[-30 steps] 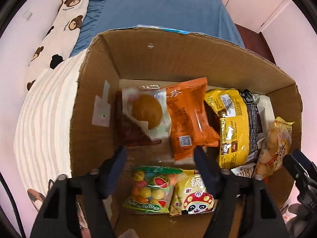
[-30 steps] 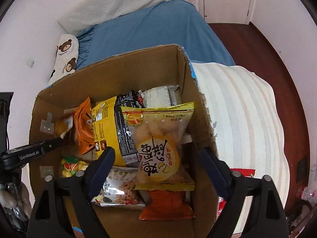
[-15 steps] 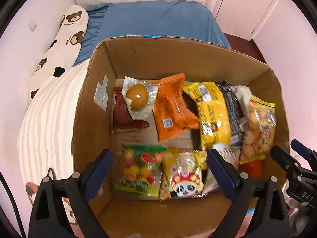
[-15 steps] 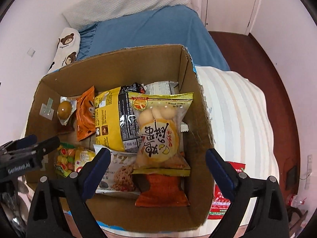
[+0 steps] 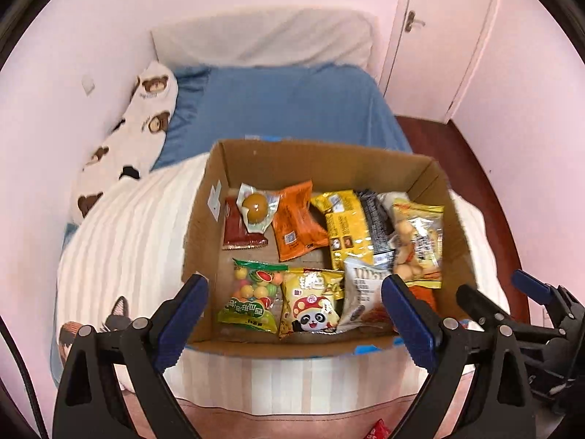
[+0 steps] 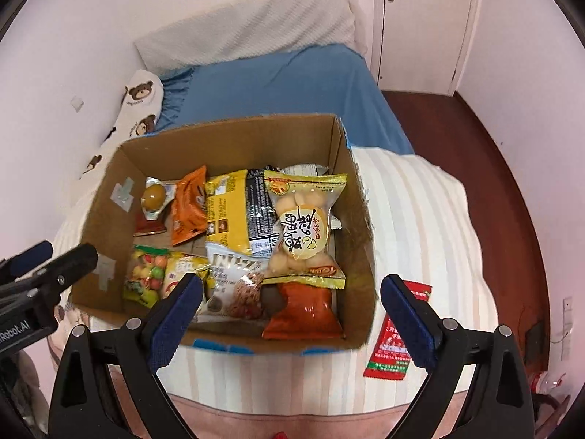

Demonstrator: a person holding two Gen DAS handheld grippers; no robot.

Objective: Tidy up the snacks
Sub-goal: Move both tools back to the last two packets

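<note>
An open cardboard box point(image 5: 314, 153) point(image 6: 234, 135) sits on a striped white blanket and holds several snack packets. Among them are a candy bag point(image 5: 252, 296), a panda packet point(image 5: 310, 303), an orange packet point(image 5: 296, 226), a yellow packet point(image 5: 343, 226) and a bag of round puffs point(image 6: 303, 226). A red packet point(image 6: 395, 344) lies on the blanket to the right of the box. My left gripper point(image 5: 292, 285) is open and empty, above the box's near edge. My right gripper point(image 6: 289, 285) is open and empty, above the box's near right part.
The striped blanket point(image 5: 120, 226) lies on a bed with a blue sheet point(image 5: 285, 109), a bear-print pillow point(image 5: 128, 139) at the left and a white pillow point(image 6: 248, 25) at the head. A door point(image 6: 424, 25) and dark wood floor point(image 6: 486, 153) are at the right.
Both grippers have pulled back and up from the box, so the whole box and the bed now show. Both stayed open and empty.
</note>
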